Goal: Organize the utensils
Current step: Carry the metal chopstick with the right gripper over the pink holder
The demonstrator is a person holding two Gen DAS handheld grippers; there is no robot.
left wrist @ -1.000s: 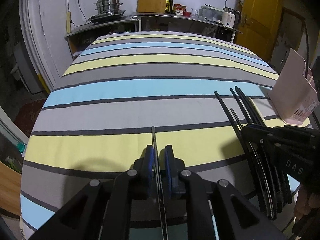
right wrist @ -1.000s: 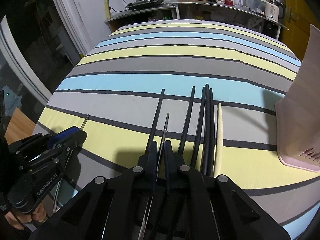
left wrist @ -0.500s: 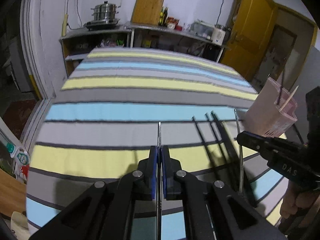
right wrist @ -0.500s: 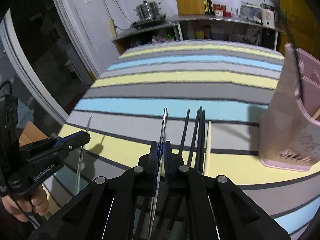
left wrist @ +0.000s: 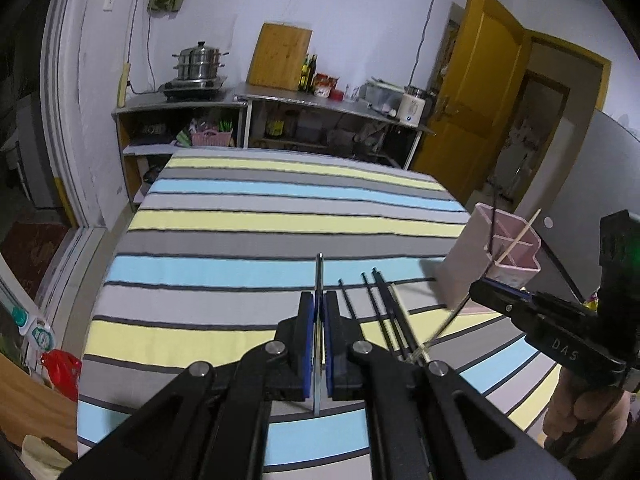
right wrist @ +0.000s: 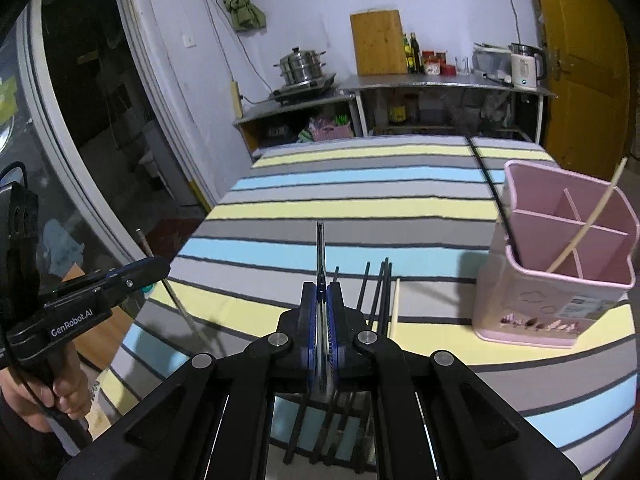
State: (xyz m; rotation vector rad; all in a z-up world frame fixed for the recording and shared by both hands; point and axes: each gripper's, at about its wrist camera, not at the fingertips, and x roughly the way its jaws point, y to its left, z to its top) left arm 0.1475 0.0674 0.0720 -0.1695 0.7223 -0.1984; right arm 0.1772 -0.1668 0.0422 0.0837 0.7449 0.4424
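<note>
Left wrist view: left gripper (left wrist: 319,312) clenched on 1 metal chopstick (left wrist: 319,276), lifted off the striped cloth (left wrist: 248,248).
Right gripper (right wrist: 321,300): likewise clamps 1, probably metal.
Meaning: both ready for the pink holder (right wrist: 556,292).

A steel steamer pot (left wrist: 199,61) sits at eleven o'clock, a wooden cutting board (right wrist: 377,43) leans at twelve, a yellow door (left wrist: 470,100) stands at two.

You are in a home kitchen: steamer pot (left wrist: 199,61) on a cooktop, cutting board (left wrist: 279,56), oil bottles (right wrist: 412,53), electric kettle (right wrist: 525,65), striped tablecloth (left wrist: 256,220).
</note>
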